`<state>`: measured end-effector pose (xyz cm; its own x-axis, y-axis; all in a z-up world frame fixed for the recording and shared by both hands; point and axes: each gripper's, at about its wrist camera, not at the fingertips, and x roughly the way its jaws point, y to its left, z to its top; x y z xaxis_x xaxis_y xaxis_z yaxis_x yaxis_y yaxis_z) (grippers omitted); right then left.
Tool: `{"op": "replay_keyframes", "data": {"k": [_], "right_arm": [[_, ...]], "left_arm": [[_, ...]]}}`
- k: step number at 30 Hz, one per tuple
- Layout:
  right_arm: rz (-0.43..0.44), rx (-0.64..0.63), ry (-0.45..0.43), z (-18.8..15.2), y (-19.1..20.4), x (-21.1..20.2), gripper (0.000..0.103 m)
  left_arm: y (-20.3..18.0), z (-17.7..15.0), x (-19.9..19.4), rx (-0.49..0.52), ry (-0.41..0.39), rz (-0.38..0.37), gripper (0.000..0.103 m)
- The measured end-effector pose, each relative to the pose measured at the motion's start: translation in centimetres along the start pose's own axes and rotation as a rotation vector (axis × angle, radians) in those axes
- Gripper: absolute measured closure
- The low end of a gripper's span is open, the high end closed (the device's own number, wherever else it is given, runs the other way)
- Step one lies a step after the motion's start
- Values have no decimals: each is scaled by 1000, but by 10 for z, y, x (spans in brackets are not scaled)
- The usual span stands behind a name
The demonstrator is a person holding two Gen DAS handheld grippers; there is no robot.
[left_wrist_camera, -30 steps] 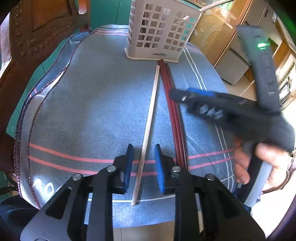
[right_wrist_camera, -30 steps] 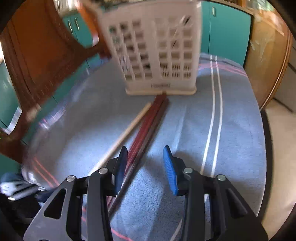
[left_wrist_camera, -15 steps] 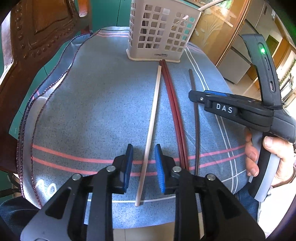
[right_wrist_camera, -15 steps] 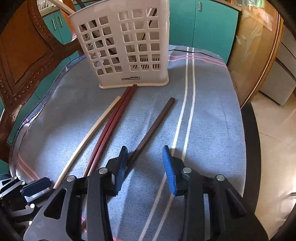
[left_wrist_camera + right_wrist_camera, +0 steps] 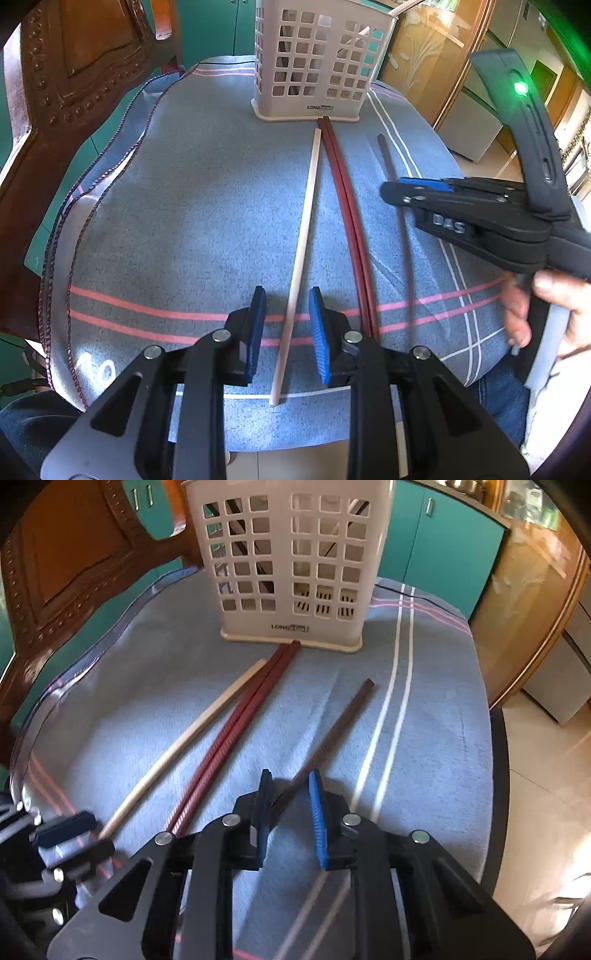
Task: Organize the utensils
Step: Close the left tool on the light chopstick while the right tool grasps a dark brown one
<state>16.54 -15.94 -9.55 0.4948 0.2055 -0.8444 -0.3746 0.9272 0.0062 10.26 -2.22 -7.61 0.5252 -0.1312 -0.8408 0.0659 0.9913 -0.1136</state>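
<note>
The right gripper (image 5: pixel 288 794) is closing its blue pads around the near end of a dark brown chopstick (image 5: pixel 332 727), which lies between them on the cloth; the left pad seems to touch it, the right pad stands off. The left gripper (image 5: pixel 286 325) hangs a little open over a pale wooden chopstick (image 5: pixel 301 251), the stick running between its pads without touching either. Just beside that stick lies a pair of red-brown chopsticks (image 5: pixel 347 221), their far tips against the foot of a white perforated utensil holder (image 5: pixel 317 62) whose base reads "LONG" followed by smaller print too fine to read. The right gripper's body carries the letters "DAS". All rest on a blue cloth (image 5: pixel 184 206) with pink and white stripes covering the bench, and a carved wooden chair (image 5: pixel 66 74) stands at the left.
</note>
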Motion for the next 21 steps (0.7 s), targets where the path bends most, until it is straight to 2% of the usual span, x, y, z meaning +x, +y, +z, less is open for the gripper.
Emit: {"op": "replay_keyframes", "data": {"k": [2,6,9,11,21], "right_arm": [[7,-2,20,-2,-11,-4,87],[8,4,31,-10,-26,-7,87],[-11,8,20,-12,-27,-8,84],[-23,3,13,-14,-22,-7,78],[-66,27,-7,-13,-18,-7,72]], "left_arm": [[1,-1,-1,-1,-1,-3,78],[2,-2,-2,-3,-3,-2,78],[1,0,0,-8,-4,0,78],[2,3,2,-14,-1,-2,77],[-8,6,5,19,-9,25,68]]}}
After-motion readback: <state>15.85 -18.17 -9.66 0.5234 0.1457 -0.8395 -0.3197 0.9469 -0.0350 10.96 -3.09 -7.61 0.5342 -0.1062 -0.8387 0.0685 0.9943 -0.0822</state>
